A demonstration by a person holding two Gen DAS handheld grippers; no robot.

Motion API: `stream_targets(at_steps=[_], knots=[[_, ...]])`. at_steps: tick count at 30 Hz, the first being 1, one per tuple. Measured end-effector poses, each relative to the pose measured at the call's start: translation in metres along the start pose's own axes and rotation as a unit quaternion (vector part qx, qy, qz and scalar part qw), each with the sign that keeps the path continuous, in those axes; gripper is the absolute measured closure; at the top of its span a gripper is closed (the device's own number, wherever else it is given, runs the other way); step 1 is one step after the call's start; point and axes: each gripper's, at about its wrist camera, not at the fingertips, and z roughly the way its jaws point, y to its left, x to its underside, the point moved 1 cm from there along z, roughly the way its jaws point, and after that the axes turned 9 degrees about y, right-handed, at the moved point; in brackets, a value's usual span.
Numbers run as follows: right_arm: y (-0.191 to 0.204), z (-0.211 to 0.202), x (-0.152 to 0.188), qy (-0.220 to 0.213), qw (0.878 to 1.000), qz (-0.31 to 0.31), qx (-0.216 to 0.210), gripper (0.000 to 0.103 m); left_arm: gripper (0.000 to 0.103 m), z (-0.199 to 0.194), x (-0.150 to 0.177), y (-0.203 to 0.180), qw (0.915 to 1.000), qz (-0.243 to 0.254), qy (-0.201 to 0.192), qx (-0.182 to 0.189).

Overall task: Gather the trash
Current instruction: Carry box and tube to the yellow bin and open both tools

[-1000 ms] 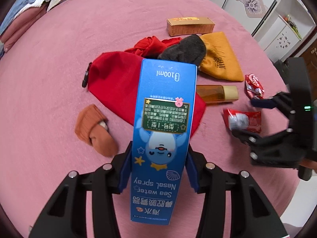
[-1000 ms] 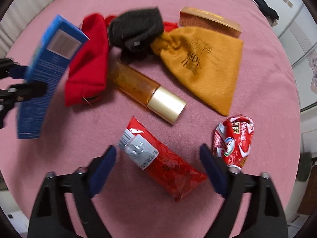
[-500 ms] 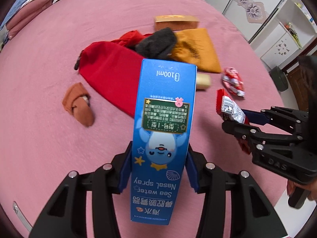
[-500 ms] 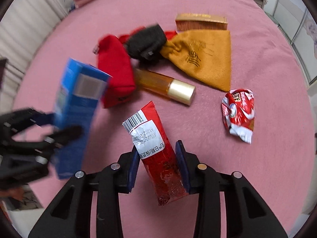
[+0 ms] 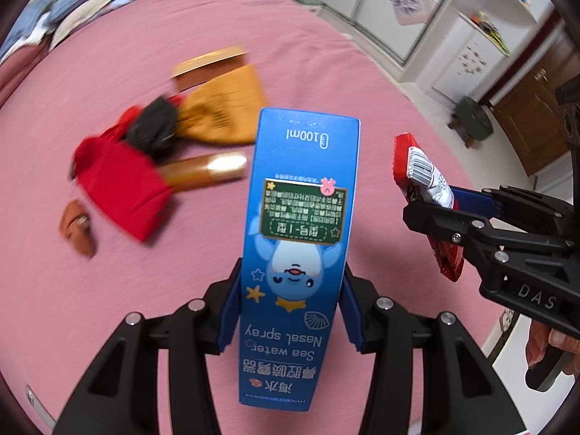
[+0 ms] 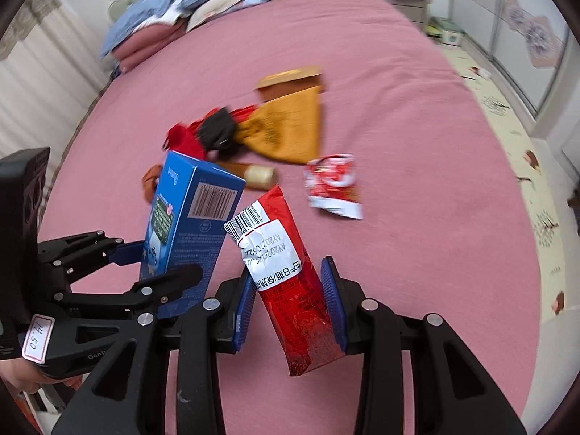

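Left gripper [image 5: 290, 311] fingers pinching blue nasal spray box [image 5: 301, 232]; right gripper [image 6: 290, 304] fingers pinching red snack wrapper [image 6: 290, 282] (both hanging above pink bed [image 6: 417, 239]).

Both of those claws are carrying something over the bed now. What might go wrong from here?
1. The red wrapper sits tilted in the right hand-held gripper and is limp, so it might slip out.
2. The blue box in the left hand-held gripper is tall and gripped low, so it may tip or twist.
3. In the right view box and wrapper nearly touch; a bump might knock either loose.
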Motion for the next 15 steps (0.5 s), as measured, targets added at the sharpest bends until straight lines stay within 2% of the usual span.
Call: stream_targets(at_steps=[7, 15], knots=[[-0.096, -0.044, 0.023, -0.030, 0.997, 0.069, 0.022, 0.068, 0.056, 0.018, -0.039, -0.098, 0.9973, 0.069, 0.001, 0.025], [-0.211, -0.075, 0.055, -0.046, 0.985, 0.159, 0.045, 0.068, 0.055, 0.057, -0.079, -0.210, 0.9868, 0.152, 0.027, 0.050]])
